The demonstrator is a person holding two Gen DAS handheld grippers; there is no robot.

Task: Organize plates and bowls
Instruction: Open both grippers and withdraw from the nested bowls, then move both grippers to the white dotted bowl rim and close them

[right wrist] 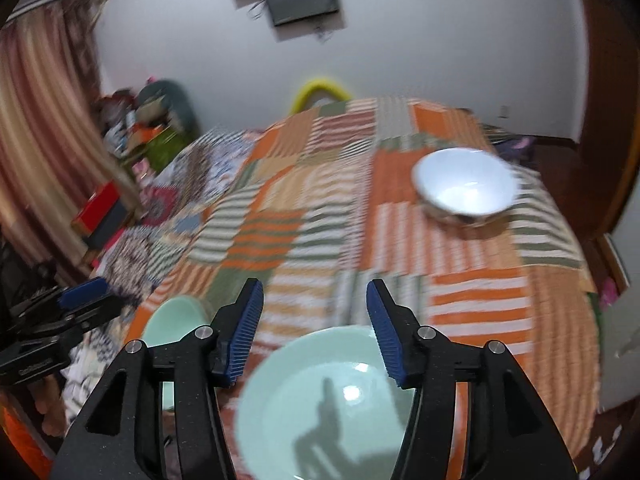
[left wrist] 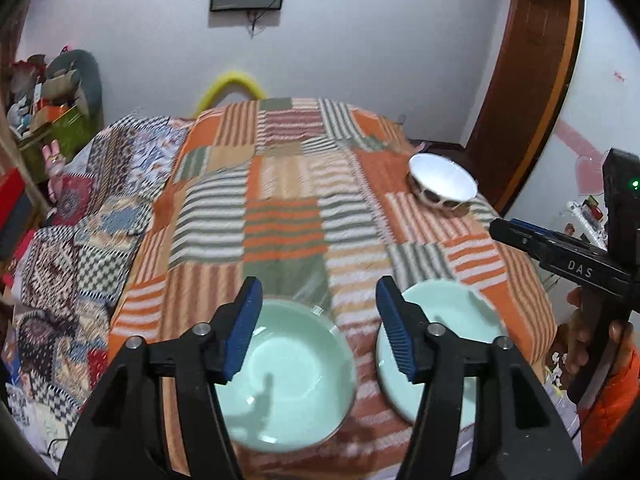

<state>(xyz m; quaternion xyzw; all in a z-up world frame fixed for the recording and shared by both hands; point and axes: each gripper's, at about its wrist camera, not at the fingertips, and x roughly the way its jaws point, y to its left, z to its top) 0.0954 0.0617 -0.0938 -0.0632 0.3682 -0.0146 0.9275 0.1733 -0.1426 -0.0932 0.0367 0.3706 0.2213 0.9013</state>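
so the cloth is a patchwork of striped squares (left wrist: pixel 288 216) in orange, white, sage green and tan. two pale mint-green glazed plates, one deep (left wrist: pixel 288 376) and one shallower (left wrist: pixel 452 344), both plain. the round ceramic bowl (left wrist: pixel 442 182) is white inside with a dark brown spotted pattern outside. both gripper bodies are black plastic with ribbed royal-blue finger pads (left wrist: pixel 244 328) (right wrist: pixel 390 340). bedding beside it (left wrist: pixel 80 240) is a busy blue, maroon and cream print

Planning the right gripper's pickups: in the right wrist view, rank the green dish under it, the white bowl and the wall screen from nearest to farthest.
From the right gripper:
1. Green dish, directly below the fingers.
2. White bowl, ahead on the right, on the striped blanket.
3. Wall screen, high on the far wall.
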